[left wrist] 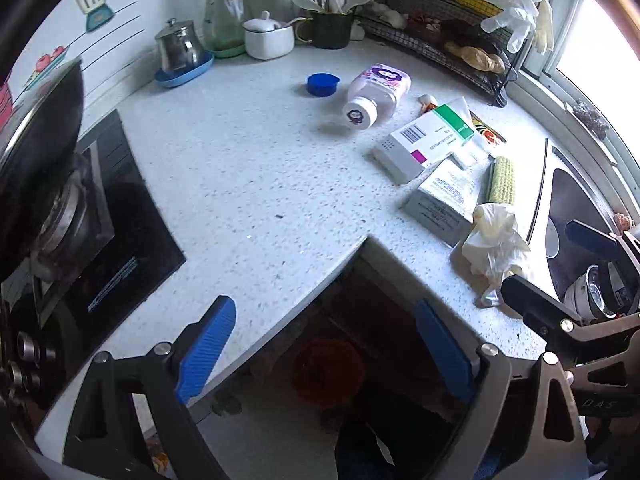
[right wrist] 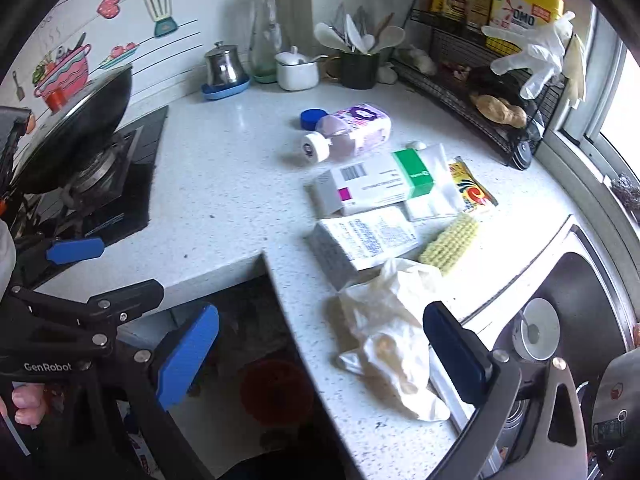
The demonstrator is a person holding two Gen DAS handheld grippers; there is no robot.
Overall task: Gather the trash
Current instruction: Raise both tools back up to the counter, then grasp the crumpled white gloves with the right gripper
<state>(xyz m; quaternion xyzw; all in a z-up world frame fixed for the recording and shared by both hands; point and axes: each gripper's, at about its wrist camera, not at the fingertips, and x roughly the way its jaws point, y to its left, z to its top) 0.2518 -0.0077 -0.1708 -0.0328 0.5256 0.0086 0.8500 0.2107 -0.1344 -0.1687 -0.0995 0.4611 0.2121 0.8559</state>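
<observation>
The right gripper (right wrist: 320, 356) is hanging with its jaws spread wide and nothing between them, its fingers (right wrist: 456, 354) straddling the inner corner of the counter (right wrist: 224, 184); a crumpled glove (right wrist: 390, 332) is lying on the counter edge just inside its right finger. The left gripper (left wrist: 326, 346) is likewise spread apart and gripping nothing, hovering over the gap below the counter corner, where a red bin (left wrist: 328, 372) is showing dimly on the floor. Beyond the glove, the rest of the trash is sitting clustered on the counter near the sink (right wrist: 576, 300): a grey box (right wrist: 360, 244) just beside the glove, a corn cob (right wrist: 450, 246) touching the glove's far edge, a white box (right wrist: 372, 190) with a green band lying partly over a white tube (right wrist: 434, 184), and a yellow sachet (right wrist: 472, 188) beside that. Farther back, a pink bottle (right wrist: 352, 130) is lying on its side with a blue cap (right wrist: 313, 118) just behind it. A wok (right wrist: 76, 136) is resting tilted on the stove (right wrist: 116, 196) at the left. Along the back wall, a steel pot (right wrist: 223, 66), a glass bottle (right wrist: 268, 28), a white sugar bowl (right wrist: 298, 70) and a cup of utensils (right wrist: 360, 60) are standing in a row, and a wire rack (right wrist: 480, 76) with gloves draped on it is filling the corner.
</observation>
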